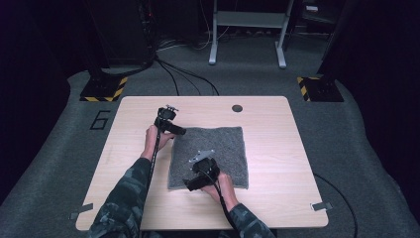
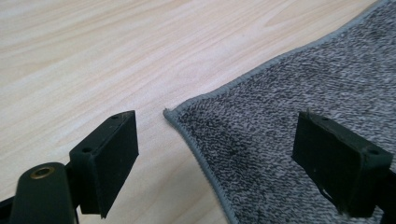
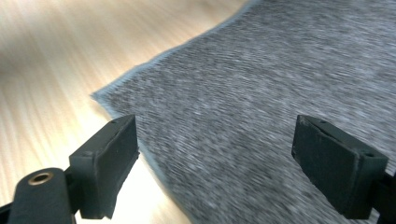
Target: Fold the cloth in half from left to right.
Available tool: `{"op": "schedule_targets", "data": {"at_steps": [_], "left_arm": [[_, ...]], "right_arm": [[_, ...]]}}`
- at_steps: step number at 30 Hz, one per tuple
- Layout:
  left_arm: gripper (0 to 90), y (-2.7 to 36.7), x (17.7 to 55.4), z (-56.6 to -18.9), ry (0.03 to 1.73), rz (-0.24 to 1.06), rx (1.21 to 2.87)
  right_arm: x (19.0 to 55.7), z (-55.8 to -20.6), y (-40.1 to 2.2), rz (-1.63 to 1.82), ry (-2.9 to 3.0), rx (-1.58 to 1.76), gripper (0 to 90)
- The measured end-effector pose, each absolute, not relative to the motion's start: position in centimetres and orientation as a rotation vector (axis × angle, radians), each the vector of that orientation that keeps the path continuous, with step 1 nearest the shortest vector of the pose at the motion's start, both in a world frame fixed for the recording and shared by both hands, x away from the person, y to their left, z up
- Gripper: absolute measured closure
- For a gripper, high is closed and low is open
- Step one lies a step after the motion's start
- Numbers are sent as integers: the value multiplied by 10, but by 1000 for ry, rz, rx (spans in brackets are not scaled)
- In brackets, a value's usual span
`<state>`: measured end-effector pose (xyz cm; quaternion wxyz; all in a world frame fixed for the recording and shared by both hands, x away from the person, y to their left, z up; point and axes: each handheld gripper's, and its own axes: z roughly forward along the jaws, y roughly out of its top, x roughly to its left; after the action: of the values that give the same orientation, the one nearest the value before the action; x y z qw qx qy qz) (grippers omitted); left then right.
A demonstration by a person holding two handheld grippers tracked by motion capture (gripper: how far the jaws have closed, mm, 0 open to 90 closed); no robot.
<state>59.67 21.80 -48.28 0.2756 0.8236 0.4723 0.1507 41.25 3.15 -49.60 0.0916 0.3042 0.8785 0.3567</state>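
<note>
Grippers both wide open, empty: left gripper at far left corner of grey towel, right gripper over near left corner. Lay flat mid-table, unfolded, ungrasped; judged barely begun, all folding left.

Both hand-held grippers wide open
</note>
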Motion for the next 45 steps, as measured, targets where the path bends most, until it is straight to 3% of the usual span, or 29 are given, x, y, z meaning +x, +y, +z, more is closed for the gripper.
{"op": "schedule_targets", "data": {"at_steps": [8,14,19,21,22,23,25,26,28,32,35,45], "left_arm": [[192,219,602,-492,1284,416,2231],[243,216,605,-498,1289,419,2244],[324,216,606,-500,1278,418,2260],[391,216,606,-502,1275,410,2259],[411,216,606,-502,1275,410,2259],[439,215,606,-502,1270,413,2247],[474,214,605,-502,1262,414,2252],[531,212,605,-501,1247,415,2258],[581,211,604,-501,1245,414,2256],[673,209,603,-501,1220,401,2263],[821,206,601,-501,1195,402,2267],[870,204,598,-498,1171,409,2272]], "right_arm": [[406,-503,64,1036,2677,789,163],[402,-504,83,1024,2686,749,248],[401,-511,91,994,2690,742,376],[400,-513,92,981,2693,738,458],[400,-513,92,981,2693,738,458],[399,-512,92,967,2686,752,523],[399,-513,92,979,2672,747,545],[399,-512,92,969,2667,758,621],[399,-513,90,987,2654,759,683],[398,-513,89,998,2635,788,758],[398,-514,88,1001,2623,800,842],[397,-508,79,1039,2624,831,873]]}}
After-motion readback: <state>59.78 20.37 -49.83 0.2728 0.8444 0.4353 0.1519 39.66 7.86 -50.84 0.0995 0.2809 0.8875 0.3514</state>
